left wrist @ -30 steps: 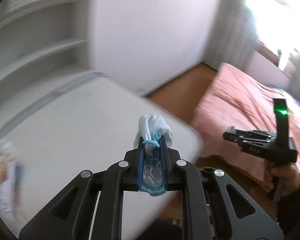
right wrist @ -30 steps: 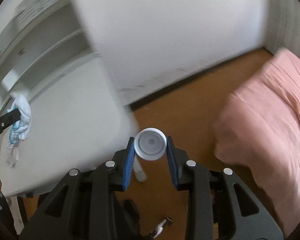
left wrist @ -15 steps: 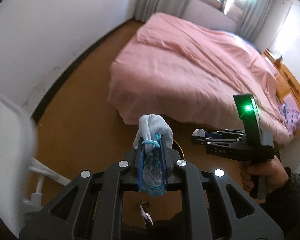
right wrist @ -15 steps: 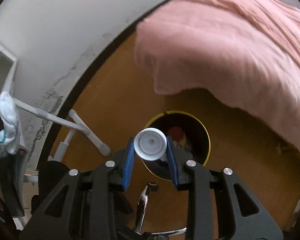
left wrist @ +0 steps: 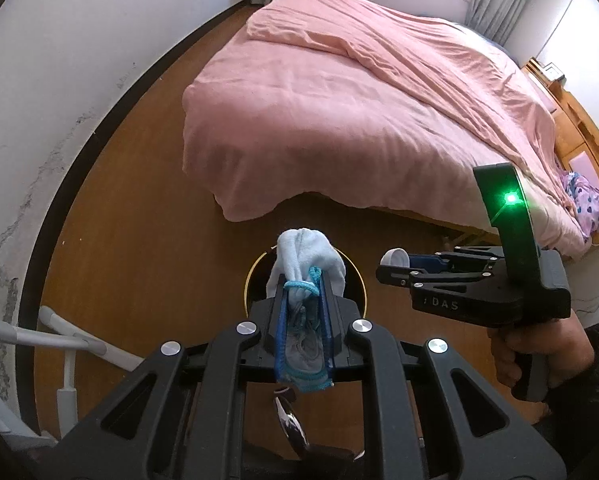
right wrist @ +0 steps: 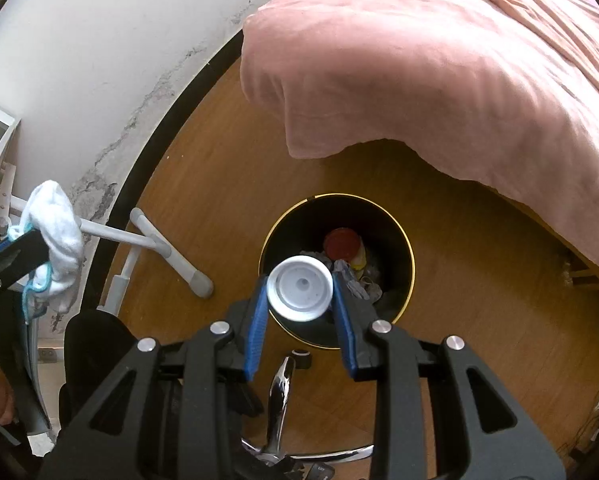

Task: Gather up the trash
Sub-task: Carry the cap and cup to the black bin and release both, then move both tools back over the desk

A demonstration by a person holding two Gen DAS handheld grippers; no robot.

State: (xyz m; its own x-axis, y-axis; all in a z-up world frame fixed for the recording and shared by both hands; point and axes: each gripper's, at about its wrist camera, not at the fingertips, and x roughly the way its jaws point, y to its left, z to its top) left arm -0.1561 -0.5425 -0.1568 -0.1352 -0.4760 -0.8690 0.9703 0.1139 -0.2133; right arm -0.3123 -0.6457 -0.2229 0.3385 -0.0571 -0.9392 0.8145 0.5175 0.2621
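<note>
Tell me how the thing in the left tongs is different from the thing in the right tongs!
The mask in the left tongs is soft, crumpled, pale blue cloth with a blue loop; the cap in the right tongs is a hard, round white plastic disc. The mask bulges out past the pads; the cap sits neatly between them. Both are pinched tight above the black bin.

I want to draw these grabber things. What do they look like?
Each gripper is black, with silver bolts and blue pads on two fingers: left gripper, right gripper. The right one has white "DAS" lettering, a pistol handle and a tall block with a green light. The right hand wears a dark sleeve.
</note>
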